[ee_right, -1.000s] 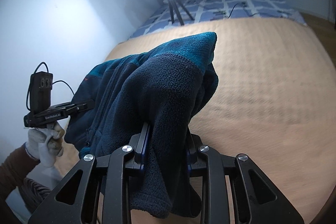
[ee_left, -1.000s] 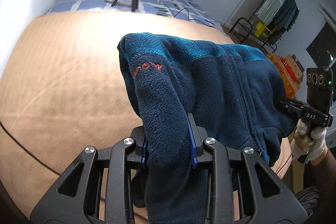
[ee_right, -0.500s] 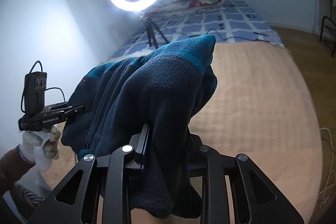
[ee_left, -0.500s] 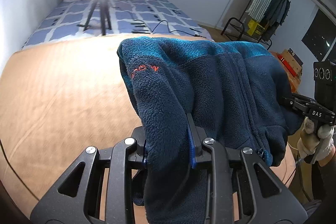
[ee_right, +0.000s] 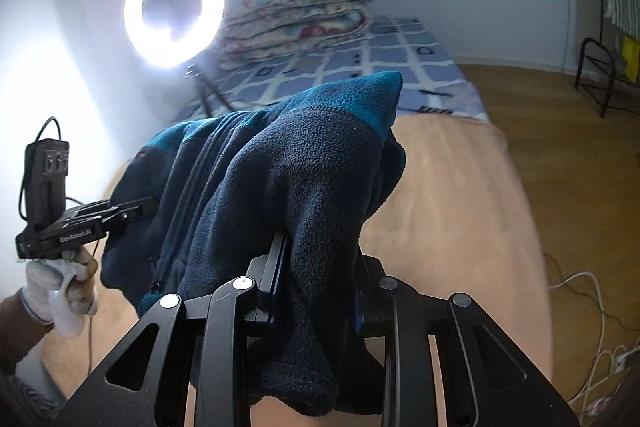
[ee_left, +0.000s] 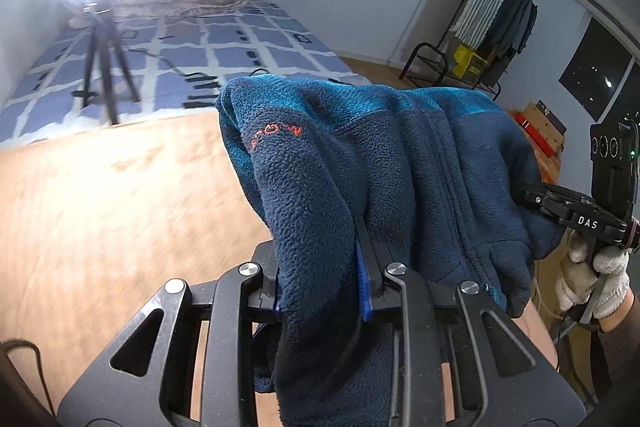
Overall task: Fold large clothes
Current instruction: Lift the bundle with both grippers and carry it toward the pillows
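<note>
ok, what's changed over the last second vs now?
Both tools swung across the room with the fleece jacket stretched between them: the ring light, quilt stack and clothes rack come further into view, and the tan cover is blurred. Nothing taken or released. The left tool and right tool stay clamped on the jacket, same drape.

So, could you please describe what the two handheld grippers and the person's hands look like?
Both grippers are matte black, with triangular cut-outs, silver pivot screws and blue finger pads. The left gripper carries a black box with three round ports, a black cable and white lettering, seen in the right wrist view. The right gripper bears white "DAS" lettering and a similar box with a green light. Each hand wears a white knit glove and a dark sleeve.
</note>
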### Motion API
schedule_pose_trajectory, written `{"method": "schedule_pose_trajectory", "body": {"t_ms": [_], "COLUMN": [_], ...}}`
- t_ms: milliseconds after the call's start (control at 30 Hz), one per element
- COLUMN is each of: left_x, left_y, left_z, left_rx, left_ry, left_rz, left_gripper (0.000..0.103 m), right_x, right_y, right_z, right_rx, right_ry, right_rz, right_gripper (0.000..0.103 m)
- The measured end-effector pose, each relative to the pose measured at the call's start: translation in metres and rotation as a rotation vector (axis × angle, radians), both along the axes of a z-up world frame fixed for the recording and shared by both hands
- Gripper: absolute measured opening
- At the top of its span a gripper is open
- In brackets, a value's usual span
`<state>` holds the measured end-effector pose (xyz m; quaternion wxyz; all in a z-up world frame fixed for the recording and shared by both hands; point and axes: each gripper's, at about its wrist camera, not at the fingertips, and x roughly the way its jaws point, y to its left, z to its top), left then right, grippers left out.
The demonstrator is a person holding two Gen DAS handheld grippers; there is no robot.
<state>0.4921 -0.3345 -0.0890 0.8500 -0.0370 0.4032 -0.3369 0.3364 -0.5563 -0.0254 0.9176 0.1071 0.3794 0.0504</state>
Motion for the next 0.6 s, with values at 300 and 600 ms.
{"method": "schedule_pose_trajectory", "body": {"t_ms": [300, 600], "left_x": [0.050, 0.096], "left_y": [-0.065, -0.122], "left_z": [0.000, -0.011], "left_rx": [-0.017, -0.005], "left_ry": [-0.021, -0.046], "left_rz": [-0.003, -0.002], "left_gripper": [0.025, 0.024], "right_x": [0.050, 0.100], "right_y": [-0.057, -0.101], "right_z": [0.002, -0.014], "right_rx": [-0.030, -0.058], "right_ry": [0.005, 0.001], "right_rz": [-0.056, -0.112], "right_gripper": [0.024, 0.024]}}
